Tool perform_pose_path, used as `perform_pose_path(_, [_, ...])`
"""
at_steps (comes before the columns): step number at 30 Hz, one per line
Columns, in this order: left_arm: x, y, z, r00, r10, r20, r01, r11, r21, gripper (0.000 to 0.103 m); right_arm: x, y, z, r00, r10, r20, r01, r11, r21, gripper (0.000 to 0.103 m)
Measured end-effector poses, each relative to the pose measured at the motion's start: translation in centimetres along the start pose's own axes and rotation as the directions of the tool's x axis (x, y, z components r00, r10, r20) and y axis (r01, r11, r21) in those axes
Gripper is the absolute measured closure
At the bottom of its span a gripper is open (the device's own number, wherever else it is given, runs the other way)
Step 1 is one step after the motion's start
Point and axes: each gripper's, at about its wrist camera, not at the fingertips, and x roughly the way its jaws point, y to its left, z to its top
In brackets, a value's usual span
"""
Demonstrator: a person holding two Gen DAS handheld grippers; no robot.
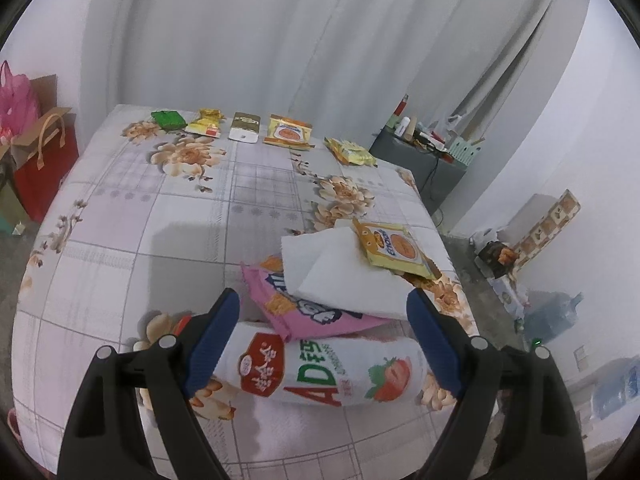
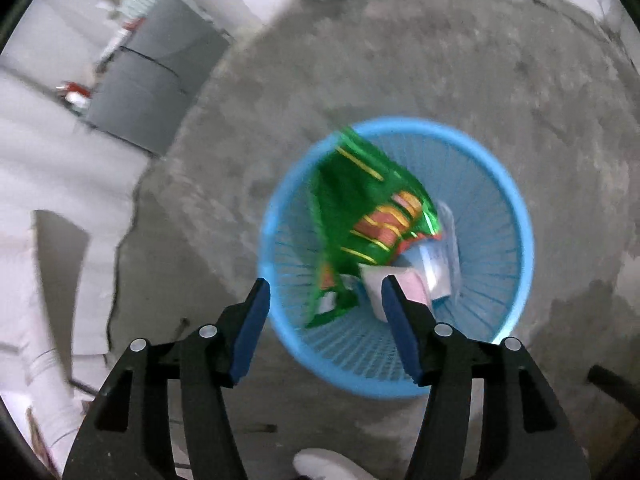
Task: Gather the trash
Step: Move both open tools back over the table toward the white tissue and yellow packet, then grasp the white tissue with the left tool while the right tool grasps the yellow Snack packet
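The green wrapper lies tilted in the blue basket, blurred, its upper end near the far rim and its lower end down among pale paper scraps already inside; nothing of mine touches it. My right tool hangs above the basket's near rim with its blue pads spread and nothing between them, which I take as the reason the wrapper sits where it does: released over the opening so it drops in rather than on the concrete floor. The basket stands on that floor beside the bench, low enough that I point steeply down at it. Up on the bench, covered by a flowered cloth, my left tool has its jaws wide apart on either side of a white strawberry drink bottle lying on its side; the pads stand clear of it, so it isn't gripped yet. Over the bottle's far side rest a pink packet, a white tissue and a yellow biscuit wrapper, heaped together at the near corner, I judge for easy reach toward the basket. More wrappers sit in a row along the far edge, well apart from the heap, so much of the collecting remains.
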Motion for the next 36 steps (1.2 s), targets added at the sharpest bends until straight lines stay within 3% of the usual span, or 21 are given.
perform_pose_path(4, [-0.2, 0.9, -0.4, 1.000, -0.029, -0.004, 0.028, 0.999, -0.019, 0.020, -5.9, 6.1, -0.3, 0.989, 0.127, 0.076, -0.115, 0.983, -0.142, 0.045])
perform_pose_path(8, [0.1, 1.8, 0.0, 0.998, -0.067, -0.010, 0.067, 0.997, -0.033, 0.020, -9.8, 13.3, -2.2, 0.962, 0.268, 0.054, -0.240, 0.922, -0.305, 0.040])
perform_pose_path(11, [0.6, 2.1, 0.7, 0.997, -0.075, -0.012, 0.075, 0.997, -0.029, 0.020, -11.2, 19.6, -4.5, 0.936, 0.350, -0.035, -0.333, 0.851, -0.405, 0.040])
perform_pose_path(14, [1.2, 1.6, 1.4, 0.998, -0.068, -0.014, 0.068, 0.997, 0.040, 0.020, -11.1, 24.8, -7.5, 0.907, 0.392, -0.153, -0.415, 0.775, -0.477, 0.040])
perform_pose_path(19, [3.8, 0.7, 2.5, 0.990, -0.108, -0.090, 0.118, 0.987, 0.110, 0.028, -10.0, 32.0, -12.1, 0.864, 0.408, -0.296, -0.503, 0.653, -0.567, 0.040])
perform_pose_path(22, [5.9, 0.1, 3.2, 0.985, -0.101, -0.141, 0.121, 0.982, 0.145, 0.035, -9.2, 35.7, -14.9, 0.858, 0.385, -0.341, -0.513, 0.587, -0.626, 0.040])
perform_pose_path(26, [8.4, -0.7, 3.4, 0.979, -0.057, -0.197, 0.099, 0.972, 0.211, 0.039, -7.9, 39.0, -17.8, 0.876, 0.315, -0.364, -0.481, 0.532, -0.697, 0.040])
perform_pose_path(29, [9.7, -1.3, 3.1, 0.975, -0.017, -0.220, 0.078, 0.960, 0.269, 0.040, -6.1, 40.3, -19.0, 0.900, 0.248, -0.358, -0.435, 0.525, -0.732, 0.044])
perform_pose_path(32, [10.5, -1.8, 2.8, 0.974, 0.011, -0.228, 0.063, 0.948, 0.313, 0.042, -5.7, 40.7, -19.6, 0.906, 0.205, -0.370, -0.421, 0.522, -0.742, 0.049])
perform_pose_path(36, [11.2, -1.8, 2.7, 0.969, 0.021, -0.246, 0.061, 0.946, 0.319, 0.053, -5.1, 40.7, -20.0, 0.911, 0.174, -0.373, -0.407, 0.518, -0.752, 0.056])
